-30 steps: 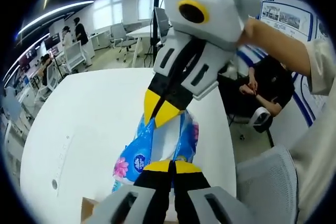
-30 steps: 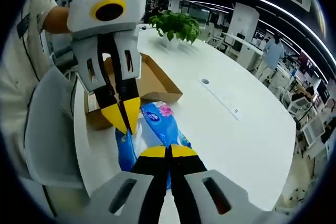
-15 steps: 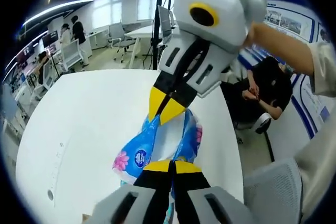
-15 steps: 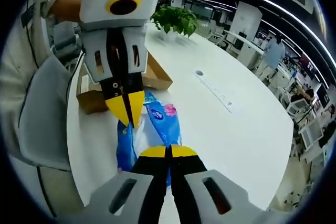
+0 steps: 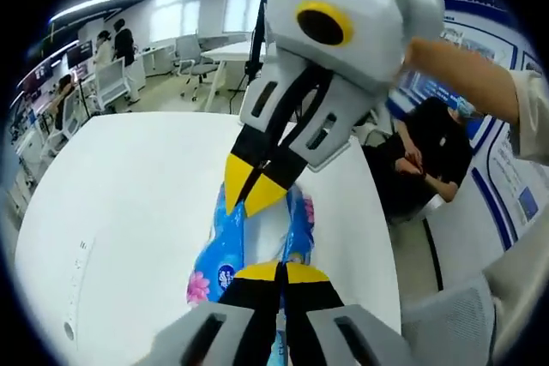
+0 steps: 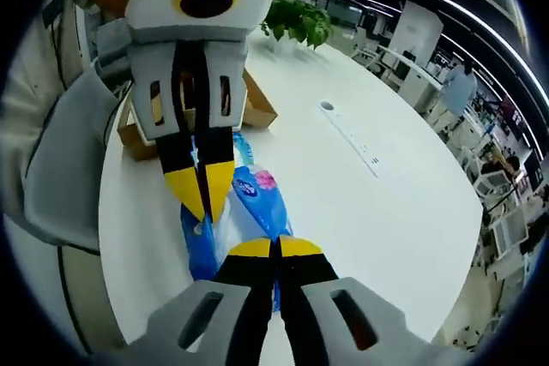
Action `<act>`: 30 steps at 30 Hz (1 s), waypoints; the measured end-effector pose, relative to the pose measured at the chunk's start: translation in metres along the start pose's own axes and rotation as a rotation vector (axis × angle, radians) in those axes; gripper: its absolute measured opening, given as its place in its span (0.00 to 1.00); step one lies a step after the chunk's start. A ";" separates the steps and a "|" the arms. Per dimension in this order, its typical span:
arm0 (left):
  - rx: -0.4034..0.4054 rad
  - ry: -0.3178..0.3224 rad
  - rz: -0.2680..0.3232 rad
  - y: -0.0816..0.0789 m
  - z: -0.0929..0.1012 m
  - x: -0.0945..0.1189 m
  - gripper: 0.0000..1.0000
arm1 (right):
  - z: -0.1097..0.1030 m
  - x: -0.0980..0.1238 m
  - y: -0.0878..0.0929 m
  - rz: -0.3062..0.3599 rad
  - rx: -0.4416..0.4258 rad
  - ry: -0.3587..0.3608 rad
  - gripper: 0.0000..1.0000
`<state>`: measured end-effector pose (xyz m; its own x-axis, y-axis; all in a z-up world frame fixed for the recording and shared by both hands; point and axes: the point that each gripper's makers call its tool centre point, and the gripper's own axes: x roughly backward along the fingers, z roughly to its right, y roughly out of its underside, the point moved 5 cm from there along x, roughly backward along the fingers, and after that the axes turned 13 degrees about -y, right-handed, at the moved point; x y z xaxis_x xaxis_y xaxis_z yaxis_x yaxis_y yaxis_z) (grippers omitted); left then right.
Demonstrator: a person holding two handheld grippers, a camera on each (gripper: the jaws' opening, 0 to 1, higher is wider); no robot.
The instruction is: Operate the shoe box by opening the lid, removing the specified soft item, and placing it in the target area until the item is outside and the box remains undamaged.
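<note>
Left gripper [image 5: 276,270]: yellow-tipped jaws closed on the near end of the blue-and-white soft tissue pack [image 5: 257,242], lower centre of the left gripper view. Right gripper [image 6: 274,248]: jaws closed on the pack's opposite end. The pack hangs stretched between the 2 grippers above the white round table [image 5: 129,195]. The brown cardboard shoe box [image 6: 257,107] sits on the table, upper left in the right gripper view.

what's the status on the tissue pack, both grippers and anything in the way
Left gripper and right gripper both shut on the tissue pack, one at each end. Pack over the white table, outside the cardboard box. Nothing in the way.
</note>
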<state>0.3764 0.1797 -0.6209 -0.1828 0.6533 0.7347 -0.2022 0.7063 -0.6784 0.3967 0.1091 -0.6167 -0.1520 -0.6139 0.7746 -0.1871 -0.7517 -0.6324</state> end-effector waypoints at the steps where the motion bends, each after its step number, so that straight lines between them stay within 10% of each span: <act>1: 0.011 0.000 0.006 -0.002 -0.002 -0.003 0.00 | 0.003 0.000 0.001 -0.006 0.006 -0.002 0.00; 30: 0.097 0.044 -0.002 -0.003 -0.008 -0.072 0.00 | 0.029 -0.019 0.050 -0.073 -0.037 -0.017 0.00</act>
<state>0.3975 0.1327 -0.6720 -0.1401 0.6648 0.7338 -0.2953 0.6793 -0.6718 0.4186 0.0762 -0.6627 -0.1202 -0.5617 0.8185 -0.2329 -0.7856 -0.5733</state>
